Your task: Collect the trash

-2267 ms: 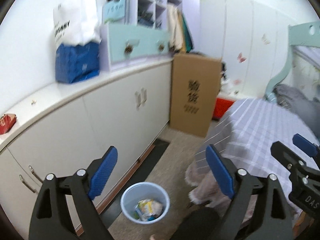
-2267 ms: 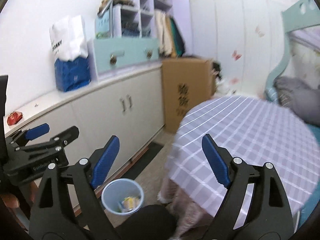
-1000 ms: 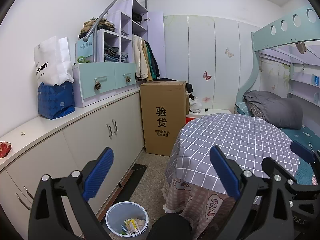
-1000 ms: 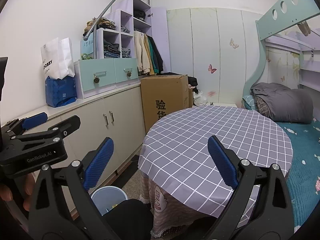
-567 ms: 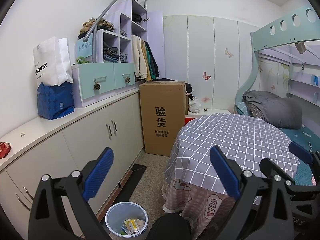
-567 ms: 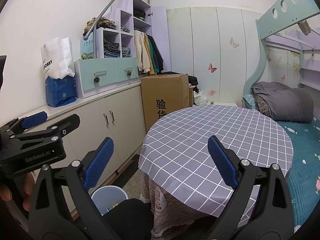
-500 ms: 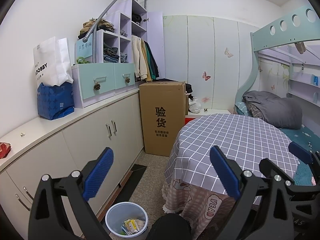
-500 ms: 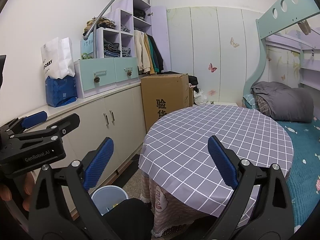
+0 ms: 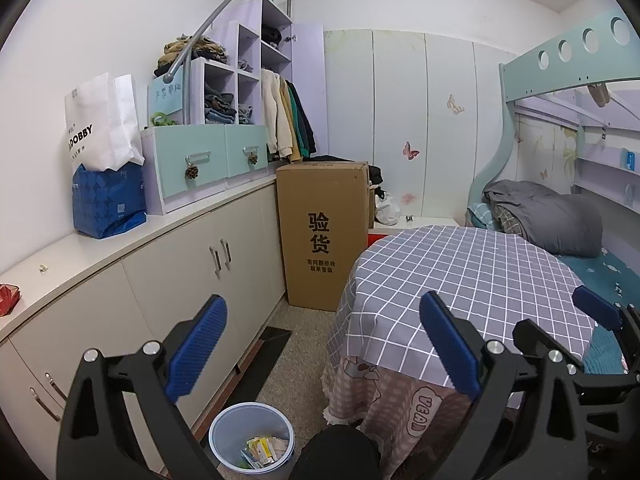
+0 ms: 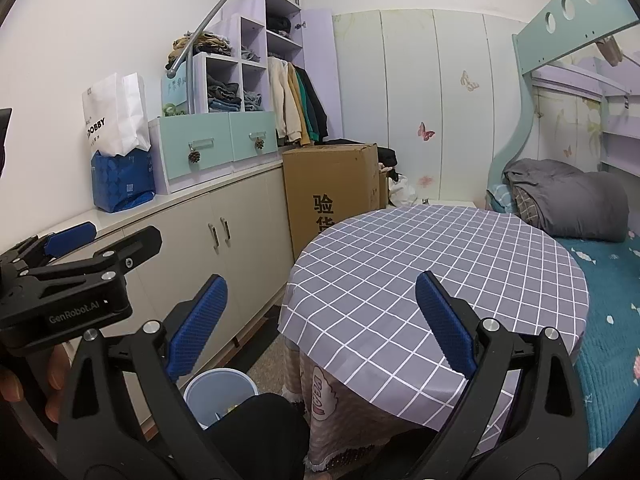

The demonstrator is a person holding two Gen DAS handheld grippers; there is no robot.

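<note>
A pale blue trash bin (image 9: pixel 224 432) stands on the floor by the cabinets, low in the left wrist view, with several wrappers (image 9: pixel 264 451) inside. It also shows in the right wrist view (image 10: pixel 218 386). My left gripper (image 9: pixel 322 346) is open and empty, held above the bin. My right gripper (image 10: pixel 320 322) is open and empty, over the near edge of the round table (image 10: pixel 440 264) with a grey checked cloth. A red wrapper (image 9: pixel 8 298) lies on the counter at the far left.
White cabinets with a counter (image 9: pixel 120 246) run along the left wall, bearing a blue bag (image 9: pixel 108 204) and drawers. A tall cardboard box (image 9: pixel 320 232) stands beyond. A bunk bed (image 9: pixel 560 216) with grey bedding is at the right.
Both grippers rose and tilted up from the bin early on; over the last second they have stayed almost still. Both remain open and empty.
</note>
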